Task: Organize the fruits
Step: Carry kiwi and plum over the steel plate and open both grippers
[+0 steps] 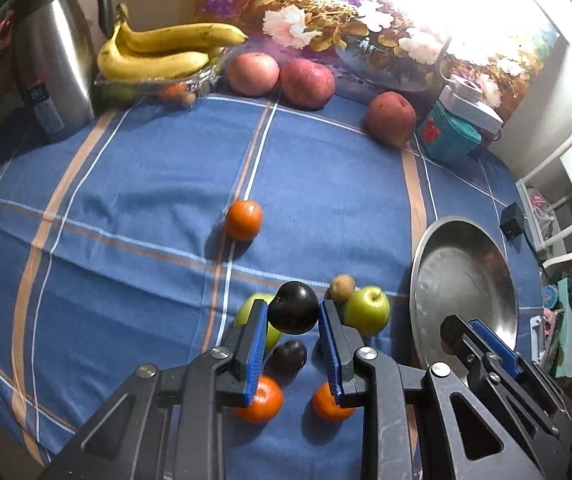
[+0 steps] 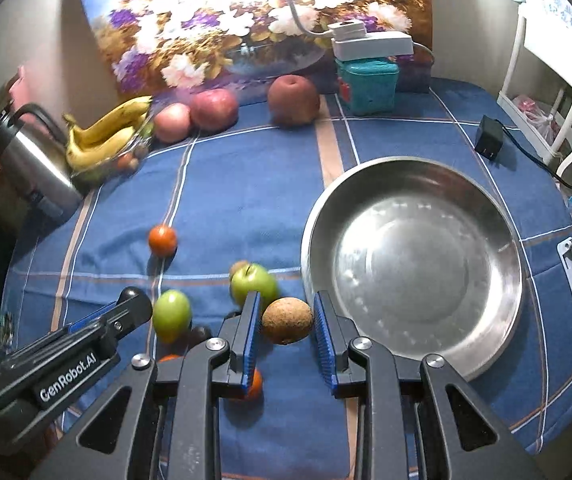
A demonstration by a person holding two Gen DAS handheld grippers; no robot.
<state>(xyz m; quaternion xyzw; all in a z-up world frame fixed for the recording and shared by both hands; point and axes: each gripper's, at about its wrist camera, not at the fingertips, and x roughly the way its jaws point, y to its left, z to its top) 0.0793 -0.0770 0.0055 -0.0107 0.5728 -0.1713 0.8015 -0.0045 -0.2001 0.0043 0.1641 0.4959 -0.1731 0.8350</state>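
Note:
My left gripper [image 1: 292, 307] is shut on a dark plum [image 1: 294, 314], held above the blue checked cloth. My right gripper [image 2: 286, 300] is shut on a brown kiwi [image 2: 287, 322], just left of the empty steel bowl [image 2: 486, 216]. Below the plum lie a green apple [image 1: 368, 310], a small kiwi [image 1: 342, 287], a second green fruit [image 1: 246, 310], another plum [image 1: 288, 356] and two oranges [image 1: 260, 400] [image 1: 328, 404]. A third orange [image 1: 244, 220] sits alone farther out. The left wrist view shows the right gripper [image 1: 460, 330] in front of the bowl [image 1: 446, 240].
At the back stand a steel kettle [image 1: 52, 68], bananas [image 1: 158, 50] on a glass dish, three red apples [image 1: 306, 82] and a teal box [image 1: 452, 134]. A black adapter [image 2: 488, 136] lies behind the bowl. A white rack [image 2: 558, 92] stands at the right.

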